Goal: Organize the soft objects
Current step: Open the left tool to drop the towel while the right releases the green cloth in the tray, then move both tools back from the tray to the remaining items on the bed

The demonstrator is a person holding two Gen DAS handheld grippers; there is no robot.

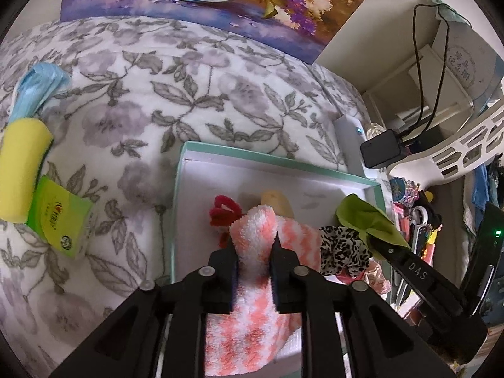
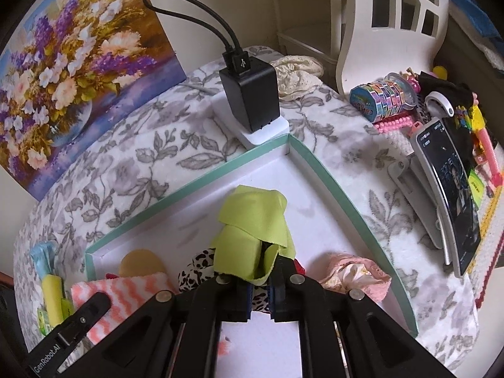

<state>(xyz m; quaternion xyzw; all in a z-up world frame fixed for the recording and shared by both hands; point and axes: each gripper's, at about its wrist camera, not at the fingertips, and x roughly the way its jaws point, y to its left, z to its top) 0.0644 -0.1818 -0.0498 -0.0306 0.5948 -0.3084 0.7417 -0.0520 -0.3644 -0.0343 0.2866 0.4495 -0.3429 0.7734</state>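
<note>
Fleece, pink-and-white zigzag sock (image 1: 252,245): inside the shallow white box with mint-green rim (image 1: 277,165), between the left gripper (image 1: 254,245) fingers, slackly parted, seemingly let go.
Lime-green thin cloth (image 2: 252,236): over the box floor, pinched by the right gripper (image 2: 264,272), fingers clenched on a fold.
Already boxed: leopard-print scrunchie (image 1: 343,250), red fuzzy item (image 1: 222,212), tan oval pad (image 2: 141,263), pink crumpled fabric (image 2: 356,272).
Still outside: yellow sponge (image 1: 22,163), light-blue bundle (image 1: 34,88), green tissue pack (image 1: 60,220) on the floral-quilted tabletop (image 1: 157,94).
Room: far half of box bare; black charger (image 2: 250,94) just beyond the corner.
</note>
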